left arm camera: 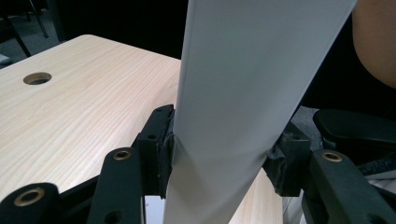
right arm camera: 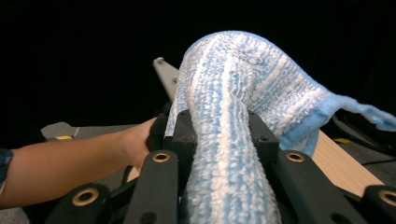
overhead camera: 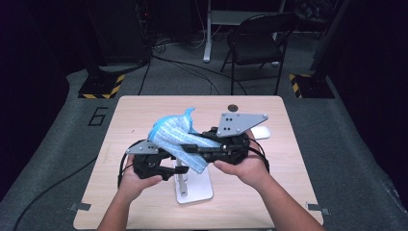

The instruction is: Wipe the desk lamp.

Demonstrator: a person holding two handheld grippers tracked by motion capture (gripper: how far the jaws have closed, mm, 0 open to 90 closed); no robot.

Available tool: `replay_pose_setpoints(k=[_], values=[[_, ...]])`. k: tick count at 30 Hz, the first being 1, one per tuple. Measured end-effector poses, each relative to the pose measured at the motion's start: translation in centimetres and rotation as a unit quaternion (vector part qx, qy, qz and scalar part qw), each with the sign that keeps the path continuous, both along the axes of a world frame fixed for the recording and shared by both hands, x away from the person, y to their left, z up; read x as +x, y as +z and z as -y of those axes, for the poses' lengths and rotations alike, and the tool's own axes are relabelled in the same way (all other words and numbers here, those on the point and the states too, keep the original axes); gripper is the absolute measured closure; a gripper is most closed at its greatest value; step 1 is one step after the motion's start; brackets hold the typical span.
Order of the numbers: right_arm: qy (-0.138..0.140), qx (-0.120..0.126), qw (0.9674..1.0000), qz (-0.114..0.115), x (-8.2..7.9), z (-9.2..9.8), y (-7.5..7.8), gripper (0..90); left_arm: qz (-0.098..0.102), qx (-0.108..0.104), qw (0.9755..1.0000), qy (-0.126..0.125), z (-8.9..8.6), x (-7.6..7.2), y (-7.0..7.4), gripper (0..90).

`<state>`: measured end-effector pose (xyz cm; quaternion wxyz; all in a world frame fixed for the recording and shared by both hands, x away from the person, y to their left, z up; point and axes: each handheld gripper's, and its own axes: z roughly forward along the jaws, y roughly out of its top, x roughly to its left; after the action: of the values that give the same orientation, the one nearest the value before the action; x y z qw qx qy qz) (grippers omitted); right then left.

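A blue-and-white striped towel hangs bunched above the middle of the table. My right gripper is shut on it; in the right gripper view the towel runs up between the two pads and arches over them, with my right gripper clamped on the roll. A white stand has its flat base on the table under the towel. My left gripper is shut on its upright. In the left gripper view the pale post fills the gap, with my left gripper pressed against both its sides.
A small white object lies on the wooden table right of my right hand. A cable hole sits near the far edge. A black chair stands beyond the table. A forearm crosses the right gripper view.
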<state>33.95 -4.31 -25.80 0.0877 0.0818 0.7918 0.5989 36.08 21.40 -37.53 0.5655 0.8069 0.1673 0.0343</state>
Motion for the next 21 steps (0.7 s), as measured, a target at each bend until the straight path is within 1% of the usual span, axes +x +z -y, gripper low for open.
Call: replay_pose_setpoints(k=[1,2,3,6,8,11,12,14,16,21], values=[[0.014,-0.001,0.9999,0.001,-0.5,0.0,-0.2,70.3,0.000,0.000,1.0000,-0.002,0.0,0.0,0.0,49.7],[0.017,-0.001,0.9999,0.003,-0.5,0.0,-0.3,70.3,-0.001,0.001,1.0000,-0.004,0.0,0.0,0.0,49.6],[0.017,0.000,0.9999,0.000,-0.7,0.1,-0.3,70.3,-0.001,0.003,1.0000,-0.005,0.0,0.0,0.0,49.6],[0.023,0.000,0.9997,-0.007,-1.1,0.8,-0.9,70.3,-0.002,0.000,1.0000,-0.002,0.1,-0.1,0.0,49.7],[0.025,-0.001,0.9997,-0.007,-1.4,1.3,-1.3,70.3,-0.005,-0.002,1.0000,-0.002,0.1,-0.1,0.0,49.7],[0.023,0.002,0.9997,-0.013,-1.8,2.3,-2.1,70.3,-0.006,-0.001,1.0000,-0.003,0.1,0.0,0.0,49.6],[0.022,0.003,0.9996,-0.017,-1.9,2.7,-2.4,70.3,-0.005,0.004,1.0000,-0.008,0.0,0.0,0.0,49.6],[0.018,0.004,0.9996,-0.020,-2.0,3.3,-2.9,70.3,-0.006,0.003,0.9999,-0.008,0.0,0.0,0.0,49.5],[0.013,0.006,0.9996,-0.024,-2.1,3.7,-3.2,70.3,-0.007,0.003,0.9999,-0.008,0.0,0.0,0.0,49.5],[-0.001,0.011,0.9997,-0.024,-2.6,5.0,-3.8,70.2,-0.009,0.000,0.9999,-0.007,0.0,0.0,-0.1,49.3]])
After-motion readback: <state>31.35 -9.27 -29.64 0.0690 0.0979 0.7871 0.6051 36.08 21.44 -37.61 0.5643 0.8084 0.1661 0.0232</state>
